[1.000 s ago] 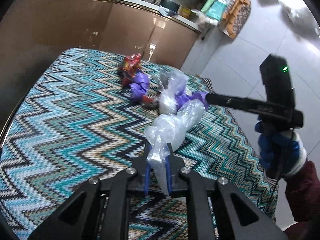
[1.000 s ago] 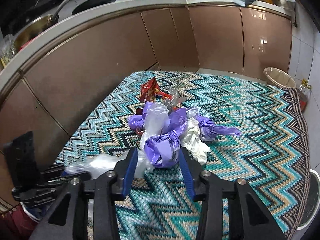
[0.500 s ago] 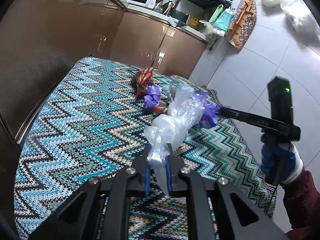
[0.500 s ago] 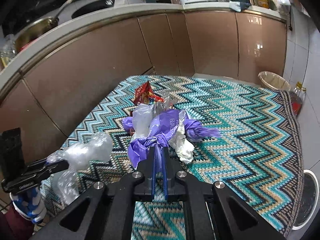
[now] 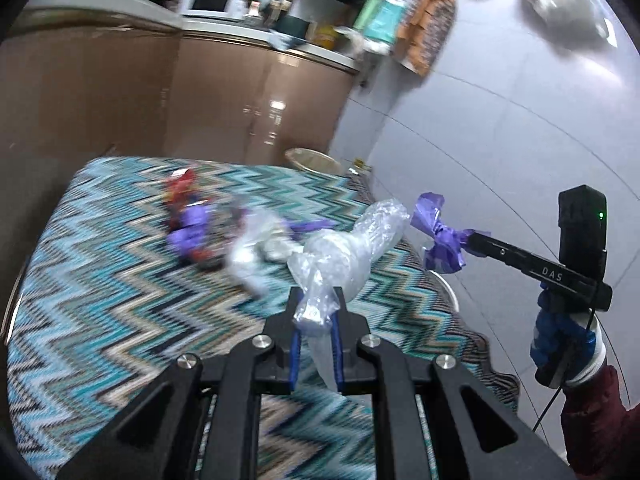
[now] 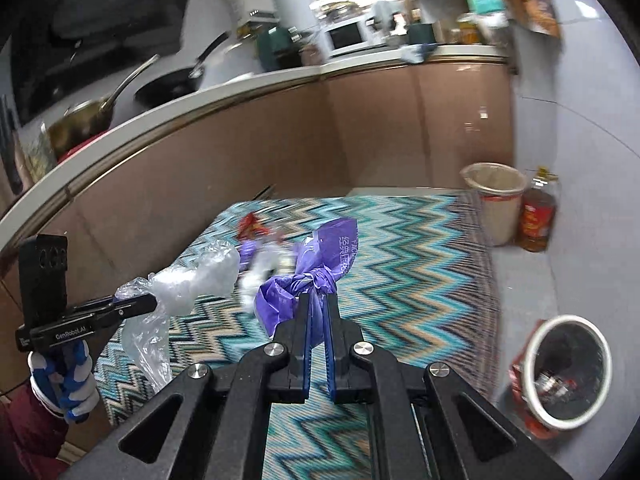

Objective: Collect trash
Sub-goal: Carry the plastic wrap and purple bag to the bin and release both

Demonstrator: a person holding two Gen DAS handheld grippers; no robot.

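Wrap (image 5: 340, 256), clear, is pinched by left gripper (image 5: 316, 316), long axis pointing forward; purple bag (image 6: 316, 276) is pinched by right gripper (image 6: 318, 312).

My right gripper (image 6: 318, 312) pinches a knotted purple bag (image 6: 316, 272) above the zigzag rug (image 6: 420, 280). At left, my left gripper (image 6: 150, 302) clamps a clear plastic bag (image 6: 192, 276). A white-rimmed bin (image 6: 566, 364) sits near right, more litter (image 6: 260, 240) farther off.
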